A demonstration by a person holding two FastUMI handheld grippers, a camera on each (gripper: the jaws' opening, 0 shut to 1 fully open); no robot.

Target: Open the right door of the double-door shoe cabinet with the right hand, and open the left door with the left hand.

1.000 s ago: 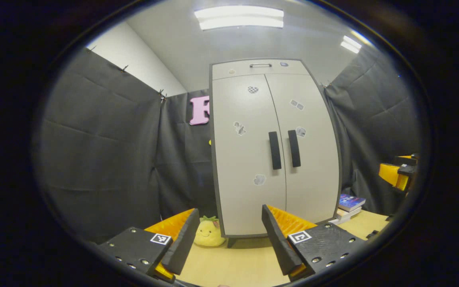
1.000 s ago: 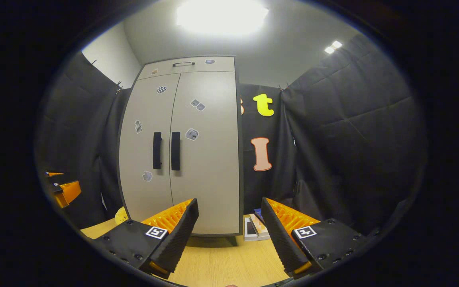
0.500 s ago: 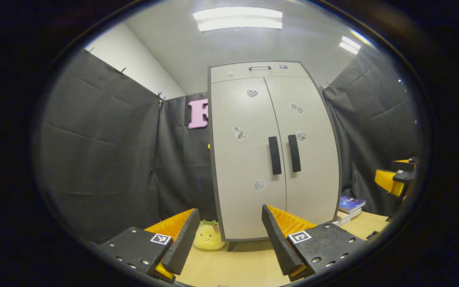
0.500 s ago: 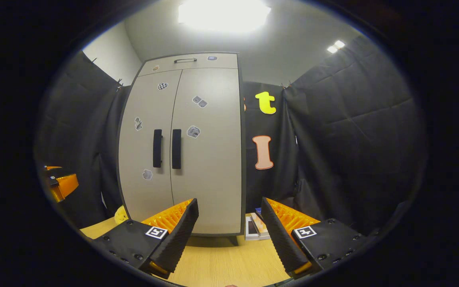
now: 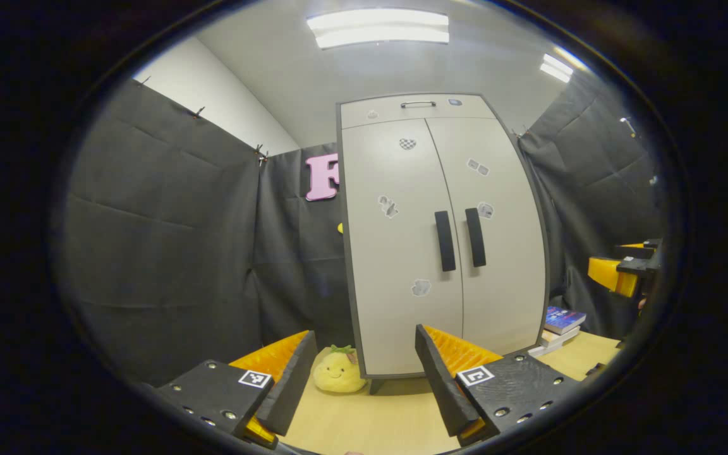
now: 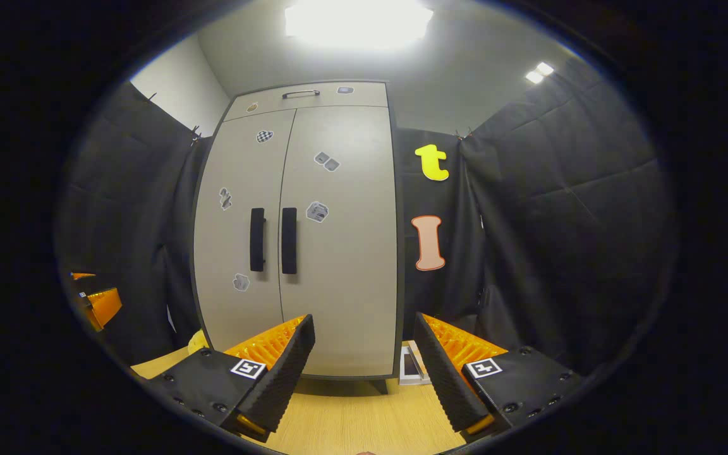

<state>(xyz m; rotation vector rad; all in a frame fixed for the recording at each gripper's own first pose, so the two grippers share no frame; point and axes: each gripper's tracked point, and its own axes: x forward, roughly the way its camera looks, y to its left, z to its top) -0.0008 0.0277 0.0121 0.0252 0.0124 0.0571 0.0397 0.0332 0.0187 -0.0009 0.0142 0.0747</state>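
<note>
A tall pale grey double-door shoe cabinet (image 5: 402, 253) (image 6: 345, 265) stands on the wooden table with both doors closed. Each door carries a black vertical handle: the left door handle (image 5: 444, 241) (image 6: 257, 239) and the right door handle (image 5: 475, 237) (image 6: 289, 240) sit side by side at the middle seam. My left gripper (image 5: 361, 373) is open, well short of the cabinet and left of the handles. In the right gripper view my right gripper (image 6: 364, 360) is open too, below and to the right of the handles. The right gripper also appears at the far right edge (image 5: 620, 275), the left gripper at the far left edge (image 6: 95, 303).
A yellow plush toy (image 5: 337, 373) lies at the cabinet's left foot. A stack of books (image 5: 560, 325) (image 6: 413, 370) rests at its right foot. Above the doors runs a drawer with a metal handle (image 5: 418, 104). Black cloth walls enclose the wooden table (image 5: 389, 420).
Both grippers have drifted slightly, so the cabinet has shifted a little to the right in both views. Doors stay closed and both grippers stay open.
</note>
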